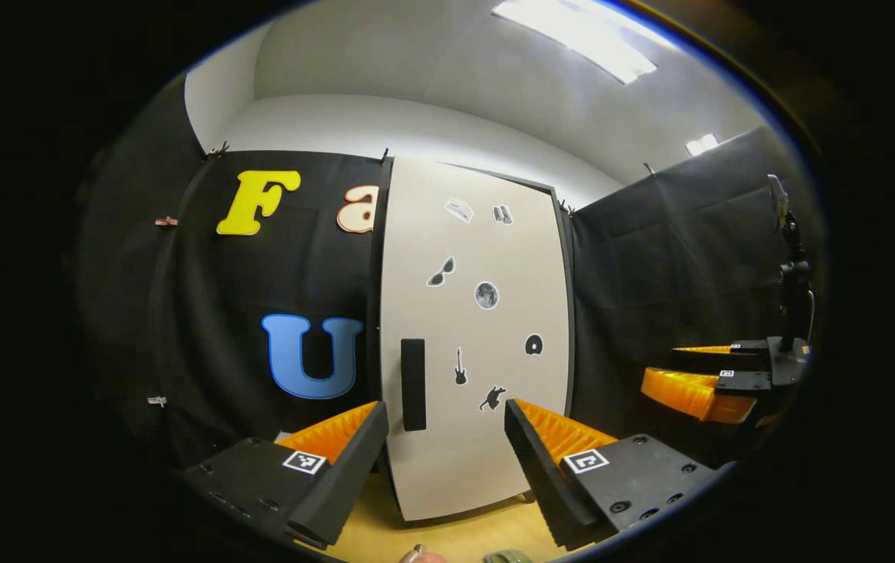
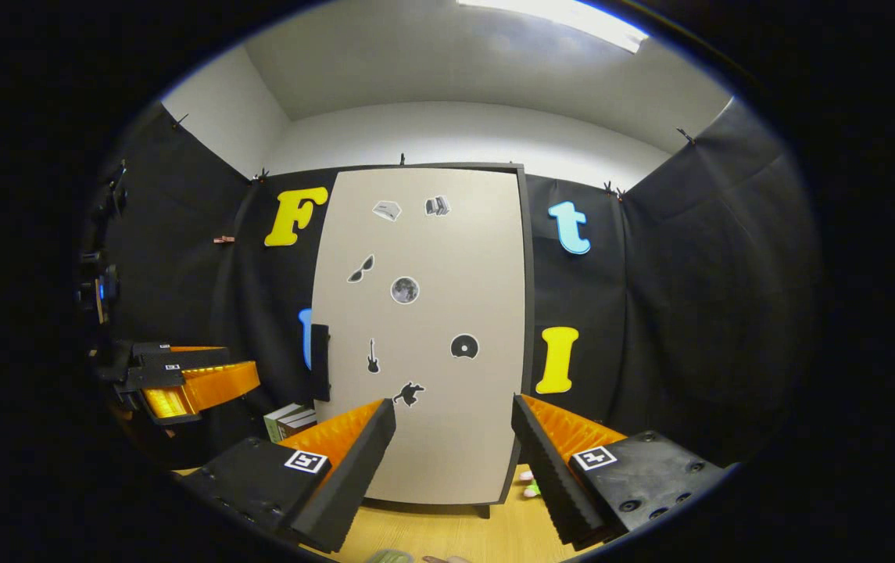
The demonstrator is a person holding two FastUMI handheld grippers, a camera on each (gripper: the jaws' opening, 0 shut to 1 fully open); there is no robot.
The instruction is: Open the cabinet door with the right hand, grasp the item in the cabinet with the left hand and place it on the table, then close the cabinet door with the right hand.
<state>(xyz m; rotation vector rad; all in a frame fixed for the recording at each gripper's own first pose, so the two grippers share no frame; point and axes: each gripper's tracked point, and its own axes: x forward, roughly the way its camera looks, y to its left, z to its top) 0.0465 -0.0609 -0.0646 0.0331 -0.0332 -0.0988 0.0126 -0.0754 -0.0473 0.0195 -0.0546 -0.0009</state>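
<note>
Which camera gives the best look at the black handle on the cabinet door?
The left gripper view: the black upright bar handle faces the camera, framed between that gripper's open jaws. In the right gripper view the handle sits at the pale cabinet door's left edge, seen side-on.

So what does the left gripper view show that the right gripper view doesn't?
Left gripper view: the right gripper off to one side, with a black stand behind it. Right gripper view: the left gripper and some books beside the cabinet. Both: the closed cabinet door with its stickers, its dark handle, and the wooden table.
</note>
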